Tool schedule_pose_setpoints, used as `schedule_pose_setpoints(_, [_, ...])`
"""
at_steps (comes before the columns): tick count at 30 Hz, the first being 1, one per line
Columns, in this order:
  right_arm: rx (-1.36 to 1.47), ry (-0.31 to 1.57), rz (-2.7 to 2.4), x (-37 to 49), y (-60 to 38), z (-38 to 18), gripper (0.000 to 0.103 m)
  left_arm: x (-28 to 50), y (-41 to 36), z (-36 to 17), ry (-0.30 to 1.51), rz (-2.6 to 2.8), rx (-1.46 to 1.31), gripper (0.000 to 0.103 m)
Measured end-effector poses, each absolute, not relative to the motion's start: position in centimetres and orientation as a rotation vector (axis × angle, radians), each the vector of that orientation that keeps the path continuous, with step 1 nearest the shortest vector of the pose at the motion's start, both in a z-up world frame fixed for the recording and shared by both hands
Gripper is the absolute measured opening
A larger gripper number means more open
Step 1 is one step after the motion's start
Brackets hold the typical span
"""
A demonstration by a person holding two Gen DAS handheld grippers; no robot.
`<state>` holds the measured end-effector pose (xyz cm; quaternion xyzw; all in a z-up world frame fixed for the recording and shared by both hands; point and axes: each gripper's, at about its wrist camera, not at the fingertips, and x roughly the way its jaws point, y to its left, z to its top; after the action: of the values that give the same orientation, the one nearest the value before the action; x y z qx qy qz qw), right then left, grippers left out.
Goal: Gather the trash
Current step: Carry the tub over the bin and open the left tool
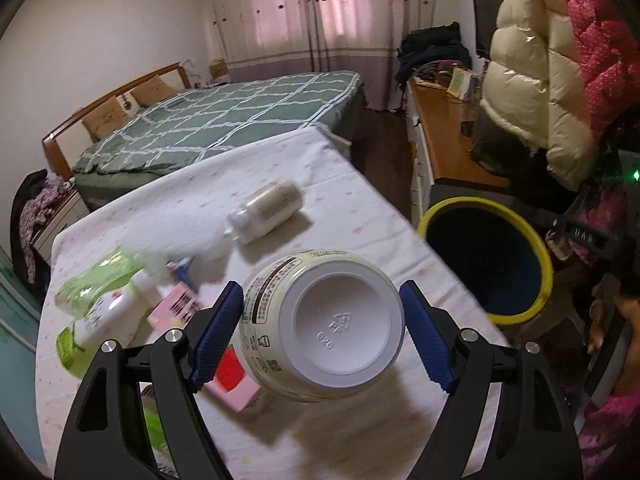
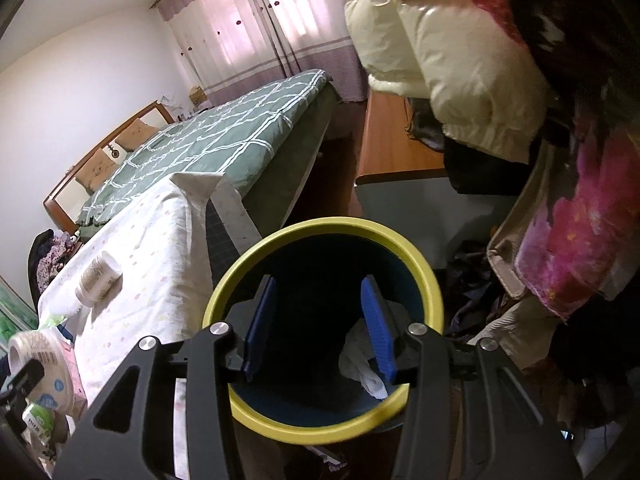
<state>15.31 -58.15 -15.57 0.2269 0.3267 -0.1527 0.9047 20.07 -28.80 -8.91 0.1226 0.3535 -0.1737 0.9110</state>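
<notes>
The left tongs (image 1: pixel 322 322) pinch a cream bottle (image 1: pixel 320 326) between their blue pads, its white base facing the camera. The base carries an embossed recycling triangle with "PP" inside and digits beside it; the printed label is too blurred to read. It hangs above the counter (image 1: pixel 360 208), left of the yellow-rimmed bin (image 1: pixel 486 258). A second bottle (image 1: pixel 266 210) lies farther off on the cloth. The right tongs (image 2: pixel 318 326) hover spread and empty over the bin (image 2: pixel 320 228), where white crumpled trash (image 2: pixel 362 364) lies.
</notes>
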Motion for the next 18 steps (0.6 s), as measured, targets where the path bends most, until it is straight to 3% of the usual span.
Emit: schedule_pose_setpoints(18, [0.501, 0.715, -0.389, 9.2, -60.7, -17.3, 0.044, 21.3, -44.4, -10.8, 0.757, -0.609, 0.32, 0.079])
